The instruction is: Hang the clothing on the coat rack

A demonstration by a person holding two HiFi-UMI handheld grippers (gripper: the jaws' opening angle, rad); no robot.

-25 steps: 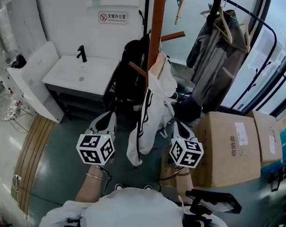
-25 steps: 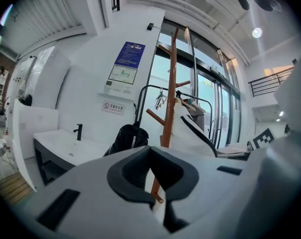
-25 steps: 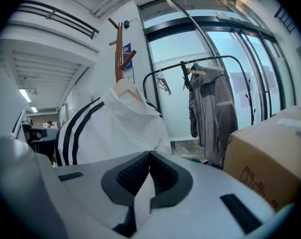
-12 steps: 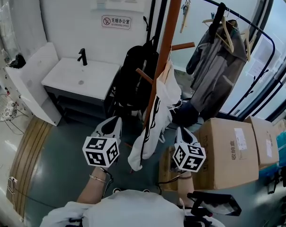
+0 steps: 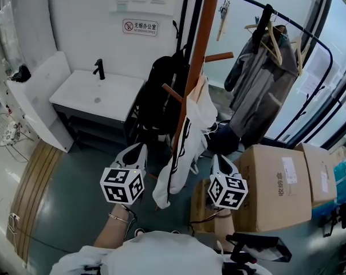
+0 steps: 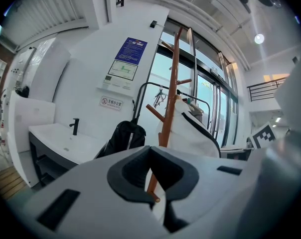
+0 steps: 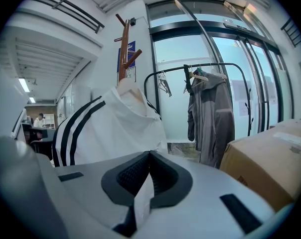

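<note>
- You are holding the left gripper (image 5: 140, 148) at about 8 o'clock from the white jacket (image 5: 187, 136). Its jaws are pressing together with nothing between them.
- You are holding the right gripper (image 5: 215, 158) at about 4 o'clock from the jacket, close beside it. Its jaws are also sitting together. A thin white sliver is showing in the seam, and I cannot tell whether that is pinched cloth or the jacket behind.
- The jacket, white with black stripes, is hanging high on the wooden coat rack (image 5: 200, 50) at your 12 o'clock. It is draping down in front of the pole between the two grippers.
- A black backpack (image 5: 161, 90) is hanging on the rack's 9 o'clock side.
- A white table (image 5: 118, 93) with a sink and a black tap is standing at your 10 o'clock.
- A grey coat (image 5: 256, 79) is hanging on a black clothes rail (image 5: 310, 27) at your 1 o'clock.
- Cardboard boxes (image 5: 276, 182) are sitting at your 3 o'clock, just beside the right gripper.
</note>
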